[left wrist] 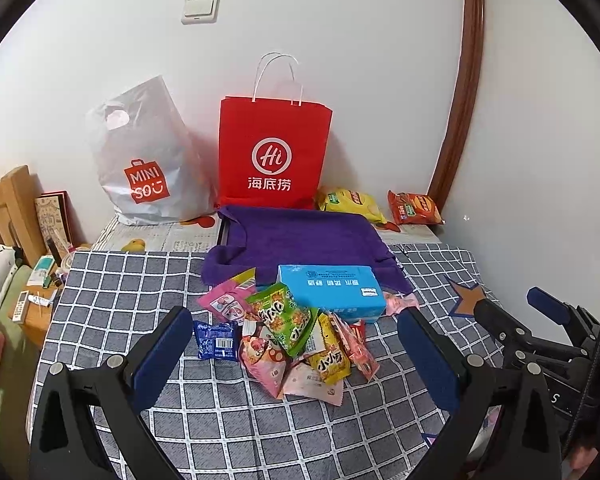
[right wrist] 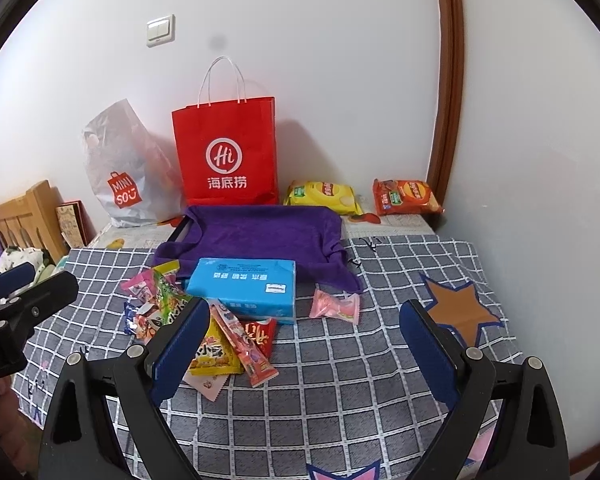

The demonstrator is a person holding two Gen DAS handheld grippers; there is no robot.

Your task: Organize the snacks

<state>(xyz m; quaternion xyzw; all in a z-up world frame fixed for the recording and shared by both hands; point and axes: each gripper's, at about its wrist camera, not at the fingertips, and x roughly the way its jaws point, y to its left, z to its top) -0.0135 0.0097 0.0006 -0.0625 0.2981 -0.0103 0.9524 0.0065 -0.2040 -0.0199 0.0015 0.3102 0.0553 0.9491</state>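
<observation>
Both tools, left [left wrist: 296, 344] and right [right wrist: 304, 336], gape wide and empty over a snack pile [left wrist: 296, 340] mid-bed; checked cover [right wrist: 340, 380] near-right lies open; 2 bags, red [right wrist: 226, 156] and grey [right wrist: 124, 172], line the far wall.

snack pile [left wrist: 296, 340] before box [left wrist: 332, 292], bags [left wrist: 274, 152] behind

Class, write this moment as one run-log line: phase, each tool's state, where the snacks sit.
phase: before first grasp | left tool: open, empty | right tool: open, empty | snack pile: loose on checked cloth, beside blue box
</observation>
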